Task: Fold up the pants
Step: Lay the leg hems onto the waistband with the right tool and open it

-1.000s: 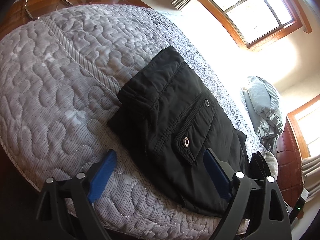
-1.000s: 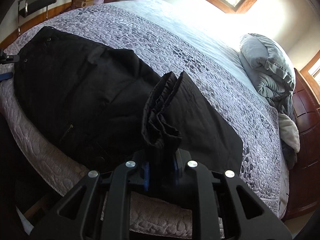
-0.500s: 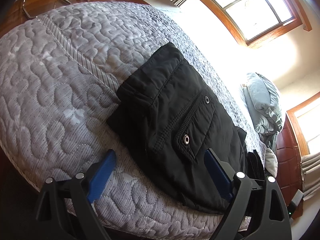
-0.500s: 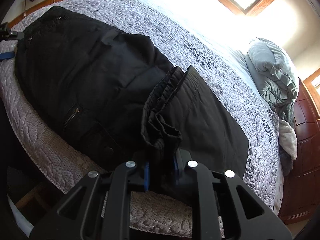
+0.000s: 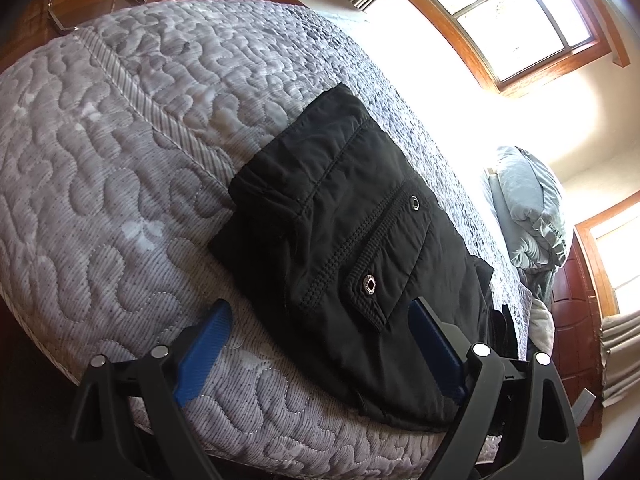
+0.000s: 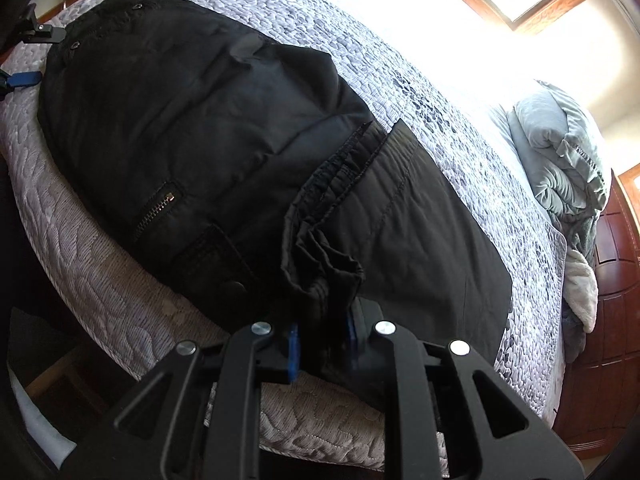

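Here, black cargo pants lie partly folded on a grey quilted bedspread.

The right gripper is clamped on a bunched fold of the pants at the near bed edge. The left gripper hangs with its blue pads wide apart, straddling the pants' snap-flap pocket corner, gripping nothing.

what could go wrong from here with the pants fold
1. The right gripper pinches only a bunched wad of the black pants; letting go here may leave that lump in the fold instead of a flat layer.
2. The pants lie near the edge of the quilted bed, so a tug could slide them off.
3. The left gripper is open and pins nothing, so the cargo pocket end may shift if pulled.
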A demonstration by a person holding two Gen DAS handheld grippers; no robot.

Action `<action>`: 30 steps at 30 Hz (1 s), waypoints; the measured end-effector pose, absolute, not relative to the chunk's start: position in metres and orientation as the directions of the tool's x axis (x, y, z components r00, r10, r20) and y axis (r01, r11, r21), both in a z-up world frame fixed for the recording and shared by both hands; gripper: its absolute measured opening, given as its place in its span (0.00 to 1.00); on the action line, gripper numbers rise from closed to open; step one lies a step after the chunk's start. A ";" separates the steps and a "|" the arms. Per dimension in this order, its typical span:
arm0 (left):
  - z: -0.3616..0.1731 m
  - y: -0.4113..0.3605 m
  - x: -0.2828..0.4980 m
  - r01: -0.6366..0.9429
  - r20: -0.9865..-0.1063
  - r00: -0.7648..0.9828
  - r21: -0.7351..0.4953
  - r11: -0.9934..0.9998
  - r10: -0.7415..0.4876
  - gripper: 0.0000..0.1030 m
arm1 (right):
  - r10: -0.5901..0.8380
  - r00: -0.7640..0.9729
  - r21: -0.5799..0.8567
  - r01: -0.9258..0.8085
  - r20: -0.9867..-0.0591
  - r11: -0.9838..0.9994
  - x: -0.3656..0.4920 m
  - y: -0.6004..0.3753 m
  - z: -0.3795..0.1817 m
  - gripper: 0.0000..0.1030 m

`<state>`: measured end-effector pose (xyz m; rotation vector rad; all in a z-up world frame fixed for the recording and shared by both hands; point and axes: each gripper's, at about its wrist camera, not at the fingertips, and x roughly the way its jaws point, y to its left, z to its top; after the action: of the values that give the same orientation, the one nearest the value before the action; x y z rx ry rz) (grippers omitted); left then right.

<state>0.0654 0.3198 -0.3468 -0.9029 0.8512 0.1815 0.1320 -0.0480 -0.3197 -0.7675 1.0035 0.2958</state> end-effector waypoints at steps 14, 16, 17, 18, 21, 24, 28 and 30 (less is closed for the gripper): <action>-0.346 0.313 0.075 -0.463 -0.724 0.659 -0.604 0.649 -0.204 0.88 | -0.140 0.501 -0.456 -0.592 -0.854 0.664 0.138 -0.041 -0.339 0.20; -0.346 0.313 0.075 -0.462 -0.726 0.658 -0.600 0.652 -0.201 0.88 | -0.137 0.501 -0.456 -0.598 -0.855 0.659 0.135 -0.039 -0.341 0.25; -0.346 0.313 0.075 -0.463 -0.728 0.656 -0.597 0.655 -0.200 0.88 | -0.136 0.498 -0.454 -0.602 -0.856 0.657 0.134 -0.038 -0.342 0.29; -0.346 0.313 0.074 -0.462 -0.730 0.654 -0.593 0.659 -0.198 0.88 | -0.138 0.496 -0.457 -0.610 -0.857 0.648 0.132 -0.037 -0.342 0.31; -0.345 0.310 0.075 -0.457 -0.734 0.650 -0.586 0.669 -0.199 0.88 | -0.111 0.495 -0.439 -0.620 -0.862 0.650 0.123 -0.037 -0.330 0.39; -0.346 0.307 0.075 -0.453 -0.731 0.652 -0.589 0.670 -0.202 0.88 | -0.007 0.422 -0.300 -0.633 -0.907 0.714 0.123 -0.045 -0.309 0.47; -0.349 0.306 0.071 -0.457 -0.725 0.657 -0.601 0.656 -0.207 0.89 | 0.135 0.314 -0.099 -0.630 -0.940 0.770 0.130 -0.058 -0.285 0.64; -0.350 0.306 0.070 -0.452 -0.718 0.663 -0.610 0.651 -0.213 0.91 | 0.154 0.307 -0.063 -0.595 -0.939 0.801 0.140 -0.068 -0.279 0.56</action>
<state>0.0699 0.3056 -0.3496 -0.8780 0.8623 0.1565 0.1405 -0.0681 -0.2786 -0.4433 1.1613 0.5173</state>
